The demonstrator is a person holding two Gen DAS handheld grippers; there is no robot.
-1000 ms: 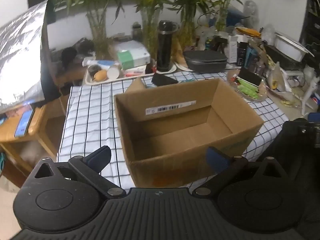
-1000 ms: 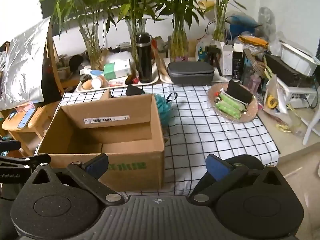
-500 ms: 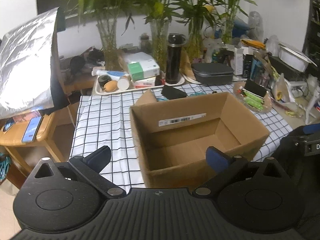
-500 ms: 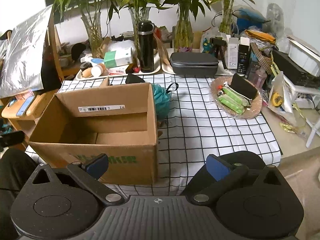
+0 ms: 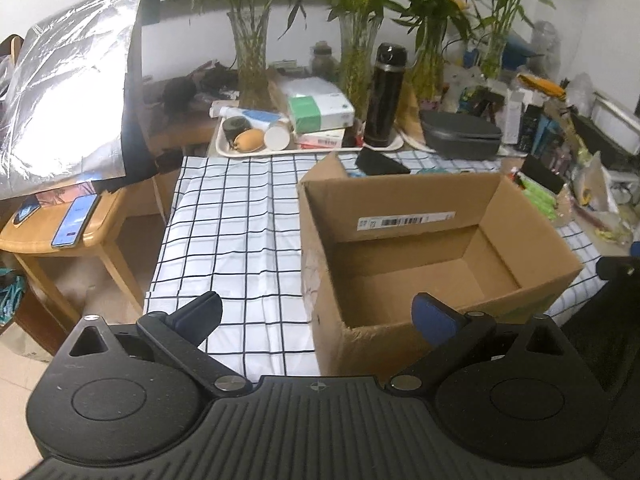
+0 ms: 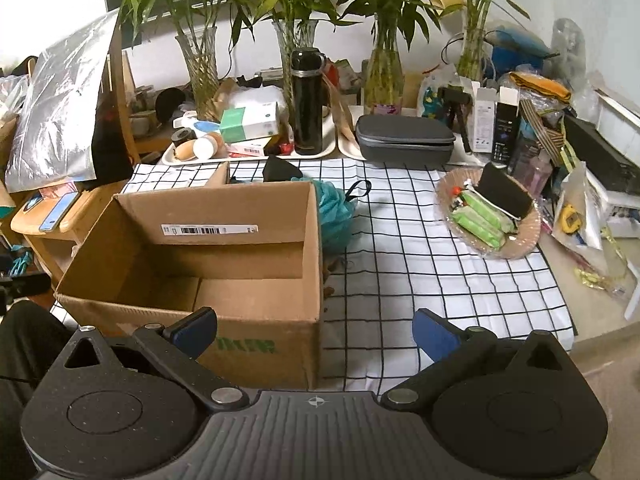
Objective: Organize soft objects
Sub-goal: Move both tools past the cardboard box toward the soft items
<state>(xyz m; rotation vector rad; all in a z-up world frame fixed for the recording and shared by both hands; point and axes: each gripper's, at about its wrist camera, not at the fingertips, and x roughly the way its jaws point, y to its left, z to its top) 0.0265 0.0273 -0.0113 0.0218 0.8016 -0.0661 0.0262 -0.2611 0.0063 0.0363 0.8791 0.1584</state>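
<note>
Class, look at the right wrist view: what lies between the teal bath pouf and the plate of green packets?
Only bare checked tablecloth lies between the teal bath pouf and the plate; the right wrist view shows that stretch.

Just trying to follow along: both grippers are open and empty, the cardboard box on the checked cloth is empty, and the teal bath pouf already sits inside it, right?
Not quite. The teal bath pouf lies on the checked cloth outside the cardboard box, against its far right corner, as the right wrist view shows. The rest holds: the box is empty, and the left gripper and right gripper are open and empty.
</note>
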